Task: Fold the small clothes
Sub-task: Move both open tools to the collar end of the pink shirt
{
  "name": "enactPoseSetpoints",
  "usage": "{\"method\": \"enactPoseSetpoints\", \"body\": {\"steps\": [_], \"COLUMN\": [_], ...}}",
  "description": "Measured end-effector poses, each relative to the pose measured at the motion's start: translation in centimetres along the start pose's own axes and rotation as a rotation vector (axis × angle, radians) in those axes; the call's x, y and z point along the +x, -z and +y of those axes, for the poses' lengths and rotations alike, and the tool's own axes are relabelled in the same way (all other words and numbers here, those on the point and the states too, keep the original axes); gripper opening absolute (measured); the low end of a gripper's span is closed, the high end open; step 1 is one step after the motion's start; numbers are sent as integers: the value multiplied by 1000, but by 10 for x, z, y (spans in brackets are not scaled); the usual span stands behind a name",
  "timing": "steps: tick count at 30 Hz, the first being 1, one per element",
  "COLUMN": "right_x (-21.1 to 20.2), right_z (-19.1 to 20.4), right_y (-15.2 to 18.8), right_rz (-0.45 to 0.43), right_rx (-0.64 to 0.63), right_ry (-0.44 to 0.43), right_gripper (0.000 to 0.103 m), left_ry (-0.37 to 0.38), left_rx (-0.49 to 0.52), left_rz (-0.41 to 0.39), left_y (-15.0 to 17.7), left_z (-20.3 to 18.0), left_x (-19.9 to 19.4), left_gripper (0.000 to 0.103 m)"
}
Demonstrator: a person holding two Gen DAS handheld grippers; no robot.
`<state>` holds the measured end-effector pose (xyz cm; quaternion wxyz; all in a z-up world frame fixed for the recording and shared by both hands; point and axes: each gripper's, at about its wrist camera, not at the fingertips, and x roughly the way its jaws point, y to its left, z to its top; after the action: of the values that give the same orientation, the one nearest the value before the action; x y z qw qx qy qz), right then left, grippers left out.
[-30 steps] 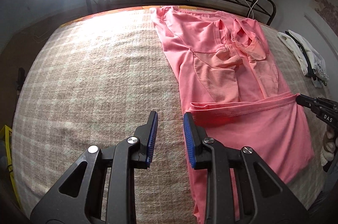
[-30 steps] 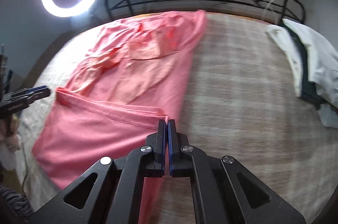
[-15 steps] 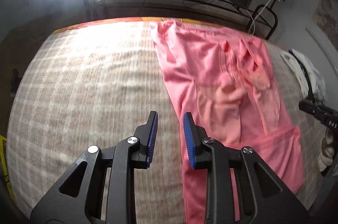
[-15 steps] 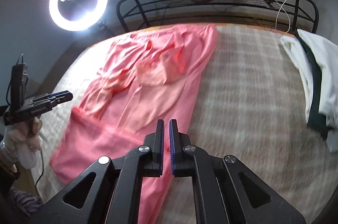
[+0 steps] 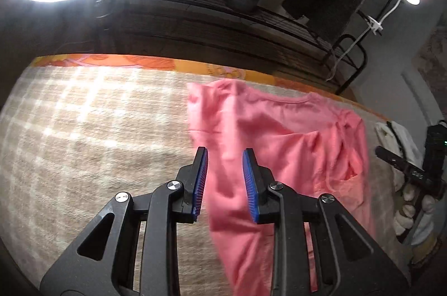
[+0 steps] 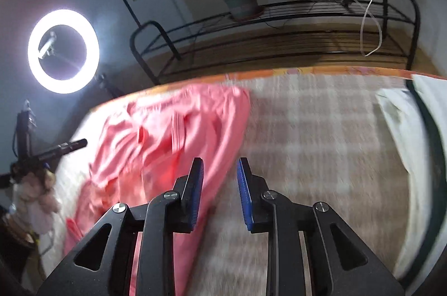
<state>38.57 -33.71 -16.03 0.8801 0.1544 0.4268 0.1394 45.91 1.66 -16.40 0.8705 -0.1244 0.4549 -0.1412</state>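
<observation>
Above the bed, the left claw (image 5: pixel 225 180) hangs with its blue pads (image 5: pixel 201 178) wide apart and nothing between them. Under it is the near left edge of the pink shirt (image 5: pixel 279 145). The right claw (image 6: pixel 219 191) is wide open too and holds nothing. It hangs over the shirt's right edge (image 6: pixel 178 139), where the pink cloth meets the blanket (image 6: pixel 315 145).

The shirt lies spread on the checked blanket (image 5: pixel 92 136), long and a bit bunched up. Its far end is close to the orange edge of the bed (image 5: pixel 134 61). The picture is blurry, so the small folds are hard to see.

To the right of the shirt, well apart from it, is a pile of white clothes (image 6: pixel 413 139). Past the bed stands a black rack (image 6: pixel 279 25) with a plant pot (image 6: pixel 241 4) on it. A ring light (image 6: pixel 63 51) glows on the left side of the room.
</observation>
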Motion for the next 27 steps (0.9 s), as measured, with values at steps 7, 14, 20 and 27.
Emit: {"method": "enactPoseSetpoints", "body": {"steps": [7, 14, 20, 27], "right_x": [21, 23, 27, 26], "right_z": [-27, -39, -46, -52], "right_y": [-16, -27, -27, -31], "right_rz": [-21, -46, -48, -54], "right_rx": [103, 143, 163, 163], "right_ry": [-66, -109, -127, -151], "right_gripper": [23, 23, 23, 24], "left_ry": [152, 174, 156, 104], "left_rx": [145, 203, 217, 148], "left_rz": [101, 184, 231, 96], "left_y": [-10, -30, -29, -31], "left_z": [-89, -147, -159, -124], "left_x": [40, 93, 121, 75], "left_gripper": [48, 48, 2, 0]}}
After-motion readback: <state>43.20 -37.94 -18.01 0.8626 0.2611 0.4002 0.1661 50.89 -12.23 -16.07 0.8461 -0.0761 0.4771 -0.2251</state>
